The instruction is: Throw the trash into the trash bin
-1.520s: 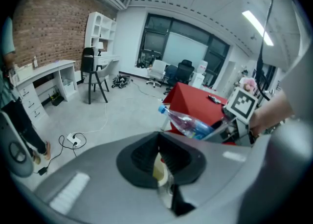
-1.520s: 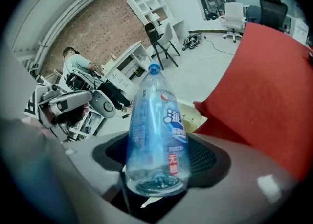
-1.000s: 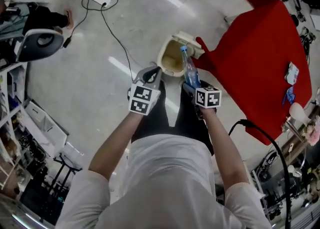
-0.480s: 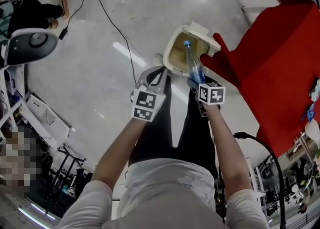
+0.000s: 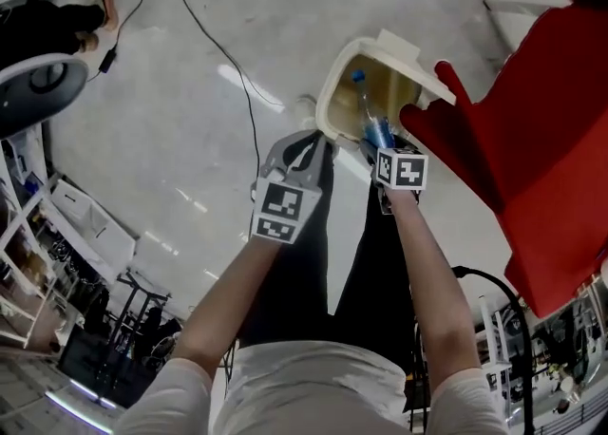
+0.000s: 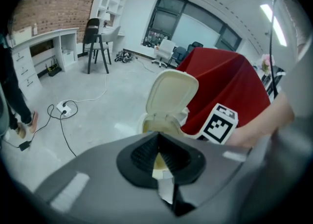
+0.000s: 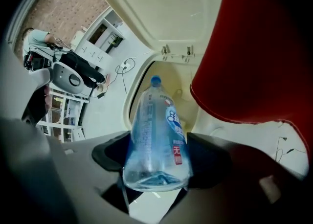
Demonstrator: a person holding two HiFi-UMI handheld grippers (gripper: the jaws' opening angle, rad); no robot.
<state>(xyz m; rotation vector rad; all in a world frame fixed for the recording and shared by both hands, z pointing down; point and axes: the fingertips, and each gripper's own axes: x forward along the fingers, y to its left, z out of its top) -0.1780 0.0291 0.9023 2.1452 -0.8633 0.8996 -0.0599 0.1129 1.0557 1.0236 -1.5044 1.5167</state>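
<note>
My right gripper (image 7: 157,162) pinched the plastic bottle (image 7: 155,130) near its base, cap pointing into the open trash bin (image 5: 332,101) at upper centre of the head view; my left gripper (image 6: 157,145) held nothing, jaws pressed together

Office: desk (image 6: 44,39), shelving (image 6: 105,3), swivel chairs (image 6: 165,52)

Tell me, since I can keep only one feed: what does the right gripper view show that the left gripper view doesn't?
Only right gripper view: the plastic bottle clamped in the right gripper, cap toward the trash bin. Only left gripper view: the left gripper, shut and empty, plus the other's marker cube. Both: that open bin and the red cloth.
</note>
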